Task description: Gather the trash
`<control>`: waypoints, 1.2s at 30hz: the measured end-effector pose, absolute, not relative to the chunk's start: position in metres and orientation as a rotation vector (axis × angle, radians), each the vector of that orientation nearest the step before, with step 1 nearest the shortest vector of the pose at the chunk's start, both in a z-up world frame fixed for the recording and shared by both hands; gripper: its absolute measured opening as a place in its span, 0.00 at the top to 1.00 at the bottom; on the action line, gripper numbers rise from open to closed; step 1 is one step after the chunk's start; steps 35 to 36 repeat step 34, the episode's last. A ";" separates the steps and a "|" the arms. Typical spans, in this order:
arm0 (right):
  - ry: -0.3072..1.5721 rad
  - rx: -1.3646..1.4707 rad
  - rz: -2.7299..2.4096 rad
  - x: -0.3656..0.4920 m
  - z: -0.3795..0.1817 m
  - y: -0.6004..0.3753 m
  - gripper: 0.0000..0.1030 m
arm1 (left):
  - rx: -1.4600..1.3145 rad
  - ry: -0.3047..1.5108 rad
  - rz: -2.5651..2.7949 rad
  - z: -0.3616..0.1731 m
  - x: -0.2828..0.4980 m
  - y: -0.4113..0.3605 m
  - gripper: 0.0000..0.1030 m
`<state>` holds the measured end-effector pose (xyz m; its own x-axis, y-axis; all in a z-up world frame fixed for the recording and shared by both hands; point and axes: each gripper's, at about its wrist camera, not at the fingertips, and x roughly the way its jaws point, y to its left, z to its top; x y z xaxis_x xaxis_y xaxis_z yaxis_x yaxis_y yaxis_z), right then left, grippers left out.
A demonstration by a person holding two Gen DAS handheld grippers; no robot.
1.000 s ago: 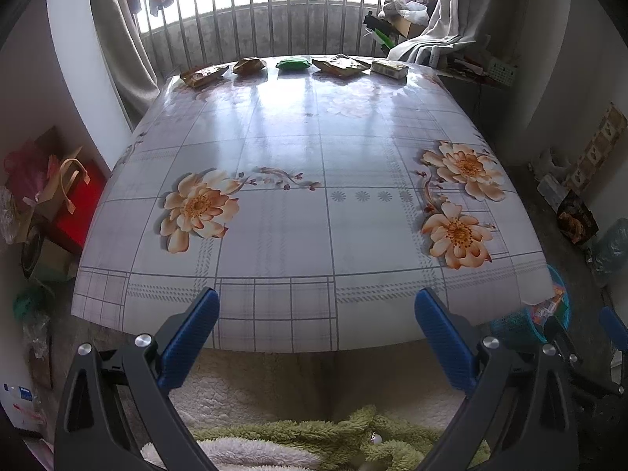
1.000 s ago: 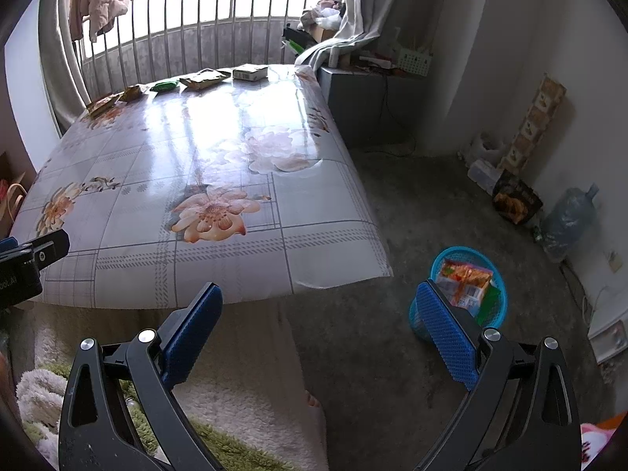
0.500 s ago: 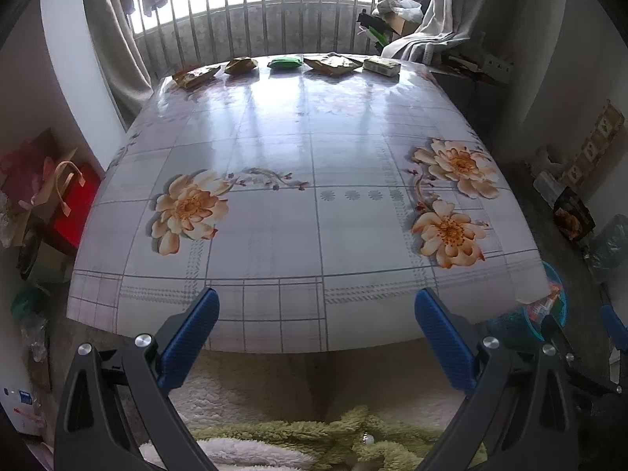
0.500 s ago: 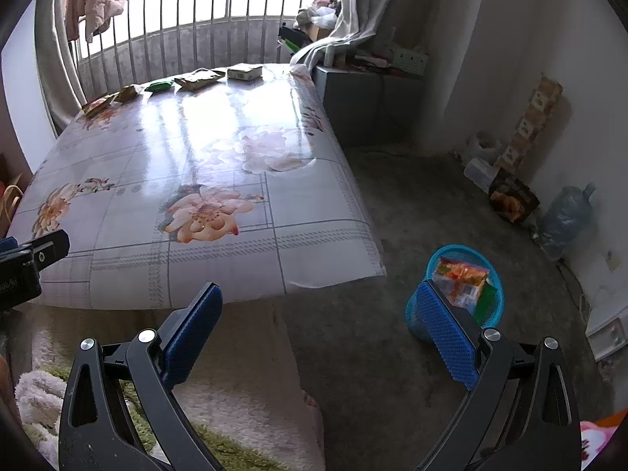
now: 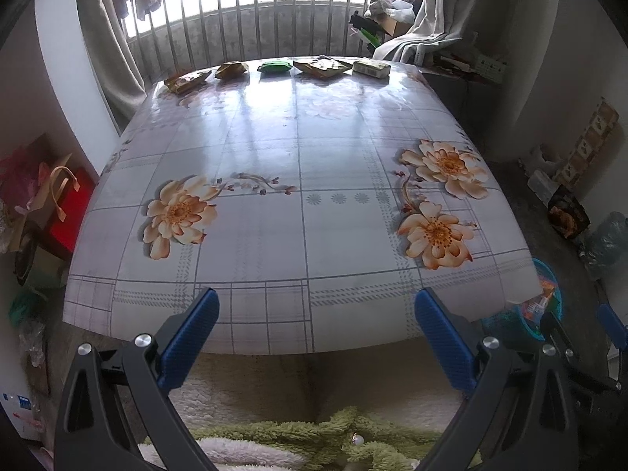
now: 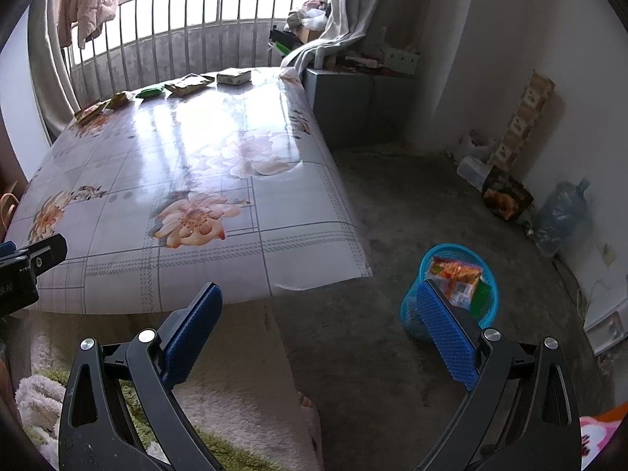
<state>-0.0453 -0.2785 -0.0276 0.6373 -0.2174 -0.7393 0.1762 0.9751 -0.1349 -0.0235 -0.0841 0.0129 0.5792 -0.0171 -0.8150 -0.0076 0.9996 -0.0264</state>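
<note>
- Both views shift slightly vs 1 s ago: desk [image 5: 298, 212] edge sits a bit higher in the left view, blue basket [image 6: 486, 267] a bit lower in the right.
- Left gripper [image 5: 314, 329] level at the near desk edge, jaws released, nothing held.
- Right gripper [image 6: 318, 322] off the desk's right corner over the floor, jaws spread, nothing held.
- Trash packets [image 5: 318, 66] in a row along the far desk edge; more wrappers in the basket.

No legible text, labels or numbers.
</note>
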 end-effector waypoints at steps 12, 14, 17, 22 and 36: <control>0.850 -0.051 -0.226 -0.046 -0.028 -0.280 0.08 | -0.023 0.958 -0.015 0.012 -0.024 -0.088 0.05; 0.851 -0.049 -0.227 -0.046 -0.027 -0.280 0.08 | -0.024 0.958 -0.015 0.012 -0.024 -0.088 0.05; 0.851 -0.047 -0.227 -0.046 -0.027 -0.280 0.08 | -0.024 0.960 -0.015 0.012 -0.025 -0.089 0.05; 0.849 -0.045 -0.230 -0.046 -0.027 -0.280 0.08 | -0.021 0.961 -0.022 0.012 -0.024 -0.090 0.05; 0.850 -0.039 -0.230 -0.046 -0.027 -0.280 0.08 | -0.024 0.978 -0.031 0.009 -0.021 -0.088 0.05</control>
